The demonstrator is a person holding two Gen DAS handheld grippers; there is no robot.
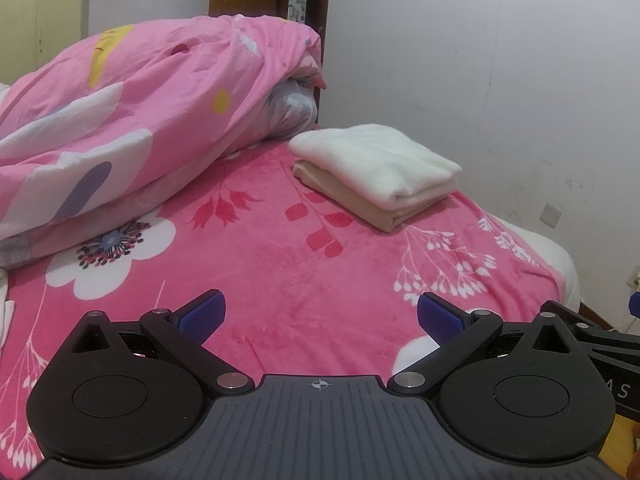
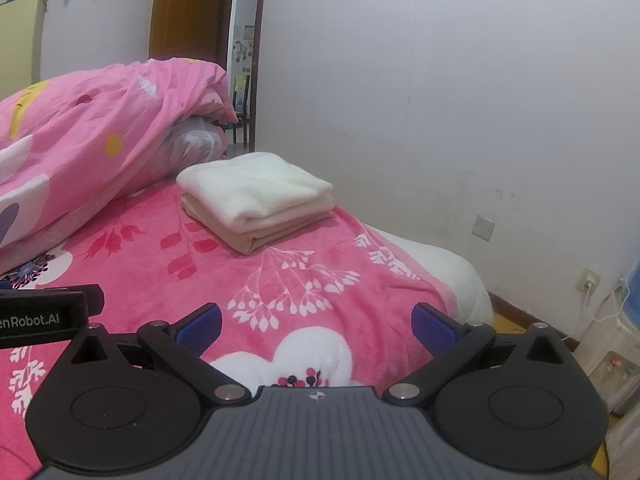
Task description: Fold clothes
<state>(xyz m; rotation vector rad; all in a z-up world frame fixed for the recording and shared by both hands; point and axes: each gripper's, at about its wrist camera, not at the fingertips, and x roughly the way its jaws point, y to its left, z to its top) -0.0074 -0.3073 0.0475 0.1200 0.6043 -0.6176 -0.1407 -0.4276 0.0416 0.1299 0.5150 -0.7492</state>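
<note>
A folded cream garment (image 1: 376, 162) lies on top of a folded beige garment (image 1: 352, 200), stacked at the far right of the pink floral bed cover (image 1: 280, 272). The stack also shows in the right wrist view, cream garment (image 2: 256, 186) over beige garment (image 2: 248, 236). My left gripper (image 1: 320, 314) is open and empty, low over the cover, well short of the stack. My right gripper (image 2: 316, 322) is open and empty too, beside the left one, whose body (image 2: 44, 314) shows at its left.
A bunched pink quilt (image 1: 132, 120) fills the bed's far left. A white wall (image 1: 500, 80) runs along the right, with the white mattress edge (image 2: 448, 276) below it. A doorway (image 2: 240, 60) is at the back. A socket with a cable (image 2: 588, 284) and storage boxes (image 2: 616, 364) sit on the right.
</note>
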